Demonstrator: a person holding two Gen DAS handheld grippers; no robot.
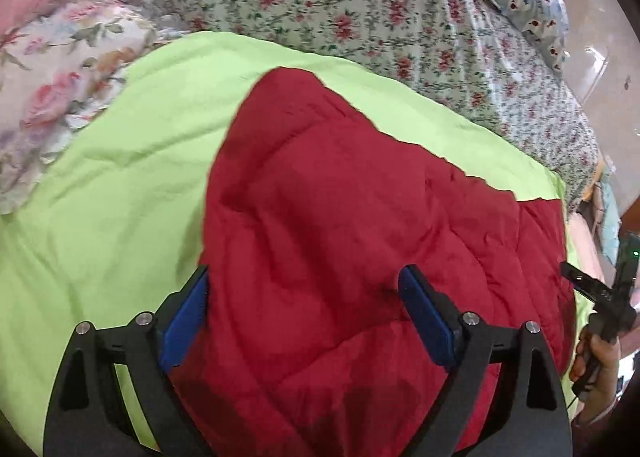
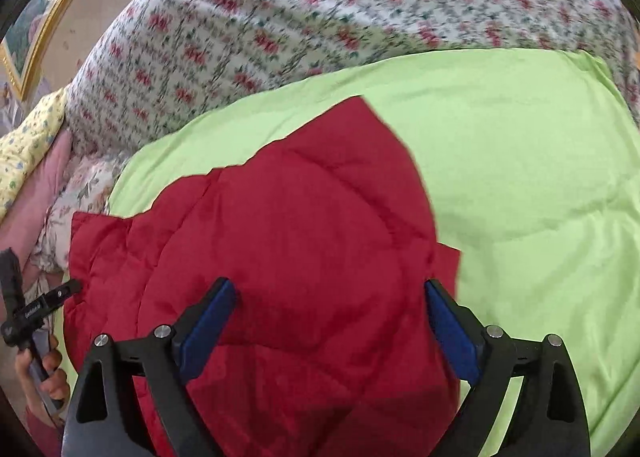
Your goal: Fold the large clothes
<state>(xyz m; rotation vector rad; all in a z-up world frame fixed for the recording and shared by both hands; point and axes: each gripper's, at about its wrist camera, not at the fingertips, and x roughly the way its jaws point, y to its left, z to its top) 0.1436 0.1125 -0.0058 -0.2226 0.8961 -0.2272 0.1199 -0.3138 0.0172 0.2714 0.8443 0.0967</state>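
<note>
No legible text, small white lettering on the black body of the left gripper [image 2: 38, 311] at the left edge of the right wrist view, too blurred to read, no brand, number or sign readable elsewhere

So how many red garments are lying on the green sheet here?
1. A single red quilted garment lies on the green sheet, below both open grippers: left, right. Its near end is hidden behind the grippers.
</note>
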